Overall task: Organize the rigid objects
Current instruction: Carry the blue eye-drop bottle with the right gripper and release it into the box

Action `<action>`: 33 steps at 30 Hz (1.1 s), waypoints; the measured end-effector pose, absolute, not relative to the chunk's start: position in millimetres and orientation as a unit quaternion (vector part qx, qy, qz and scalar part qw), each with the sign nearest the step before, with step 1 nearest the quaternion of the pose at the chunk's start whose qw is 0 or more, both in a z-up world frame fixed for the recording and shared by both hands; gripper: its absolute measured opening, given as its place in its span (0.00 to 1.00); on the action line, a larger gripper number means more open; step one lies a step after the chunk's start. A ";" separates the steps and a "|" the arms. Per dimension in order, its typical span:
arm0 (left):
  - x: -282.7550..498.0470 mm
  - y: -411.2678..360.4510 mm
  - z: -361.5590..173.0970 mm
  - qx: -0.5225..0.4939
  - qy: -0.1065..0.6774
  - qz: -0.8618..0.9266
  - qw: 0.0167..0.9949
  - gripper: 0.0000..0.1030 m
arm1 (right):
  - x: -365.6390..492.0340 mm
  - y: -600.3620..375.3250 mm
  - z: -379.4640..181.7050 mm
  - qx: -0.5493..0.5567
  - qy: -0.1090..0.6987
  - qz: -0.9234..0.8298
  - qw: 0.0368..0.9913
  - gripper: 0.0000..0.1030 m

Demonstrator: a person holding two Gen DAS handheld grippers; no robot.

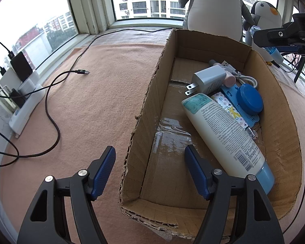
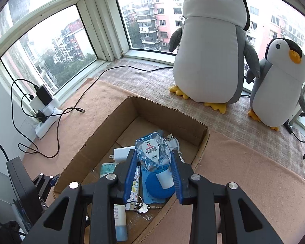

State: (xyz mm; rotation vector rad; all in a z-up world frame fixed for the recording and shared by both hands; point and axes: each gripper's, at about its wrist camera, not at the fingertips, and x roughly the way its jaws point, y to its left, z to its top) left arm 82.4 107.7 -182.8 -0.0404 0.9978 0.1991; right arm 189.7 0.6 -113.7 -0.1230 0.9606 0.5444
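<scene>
One small clear-blue plastic bottle (image 2: pixel 153 154), light and slippery, sits clamped mid-body in the right tool (image 2: pixel 154 174). Below waits a brown cardboard box (image 2: pixel 103 142); the left tool (image 1: pixel 149 171) is empty, its pads apart.

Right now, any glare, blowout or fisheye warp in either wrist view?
Left wrist: left window blown to near white; glare on the tape strip in the cardboard box; box walls bow at the edges. Right wrist: windows better exposed, buildings readable; frame curves strongly; small bottle in the right claw sharp.
</scene>
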 end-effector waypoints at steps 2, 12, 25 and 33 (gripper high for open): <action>82.3 107.7 -182.8 -0.020 0.478 0.095 0.873 0.69 | 190.9 7.6 -116.2 -0.061 0.457 0.261 0.848 0.29; 82.1 108.2 -182.8 -0.019 0.478 0.095 0.873 0.69 | 196.2 28.4 -130.3 -0.067 0.469 0.266 0.839 0.29; 81.9 108.4 -182.9 -0.019 0.478 0.095 0.873 0.69 | 194.8 40.7 -131.2 -0.077 0.463 0.275 0.839 0.29; 81.9 108.3 -182.7 -0.019 0.477 0.095 0.873 0.69 | 192.2 40.5 -126.5 -0.090 0.449 0.270 0.847 0.64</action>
